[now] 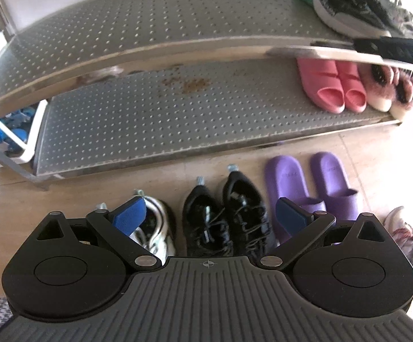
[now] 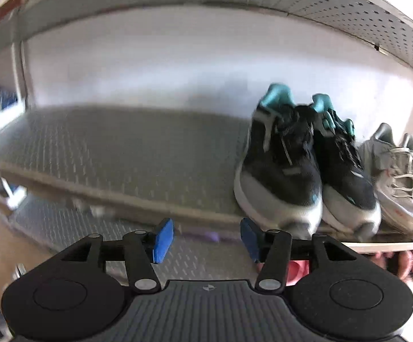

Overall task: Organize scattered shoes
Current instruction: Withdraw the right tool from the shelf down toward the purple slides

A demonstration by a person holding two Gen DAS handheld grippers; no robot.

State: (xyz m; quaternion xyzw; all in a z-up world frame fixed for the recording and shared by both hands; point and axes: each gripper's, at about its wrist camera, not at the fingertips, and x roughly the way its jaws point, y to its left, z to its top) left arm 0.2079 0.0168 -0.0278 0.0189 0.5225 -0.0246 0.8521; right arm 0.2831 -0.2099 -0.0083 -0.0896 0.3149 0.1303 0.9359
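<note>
My left gripper (image 1: 209, 216) is open and empty above the floor in front of a metal shoe rack (image 1: 155, 48). Below it on the floor stand a pair of black sneakers (image 1: 226, 216), a white-and-black sneaker (image 1: 155, 228) to their left and purple slippers (image 1: 311, 188) to their right. My right gripper (image 2: 206, 239) is open and empty at the front edge of the upper shelf (image 2: 106, 148). A pair of black-and-teal sneakers (image 2: 297, 165) stands on that shelf at the right, beside grey sneakers (image 2: 400, 176). The right gripper also shows in the left wrist view (image 1: 400, 48).
On the lower shelf (image 1: 163, 119) at the right stand pink slides (image 1: 331, 85) and pink fluffy slippers (image 1: 386, 85). A white-and-pink shoe (image 1: 400, 225) lies on the floor at far right. A white rack with blue items (image 1: 9, 131) stands left of the shelf.
</note>
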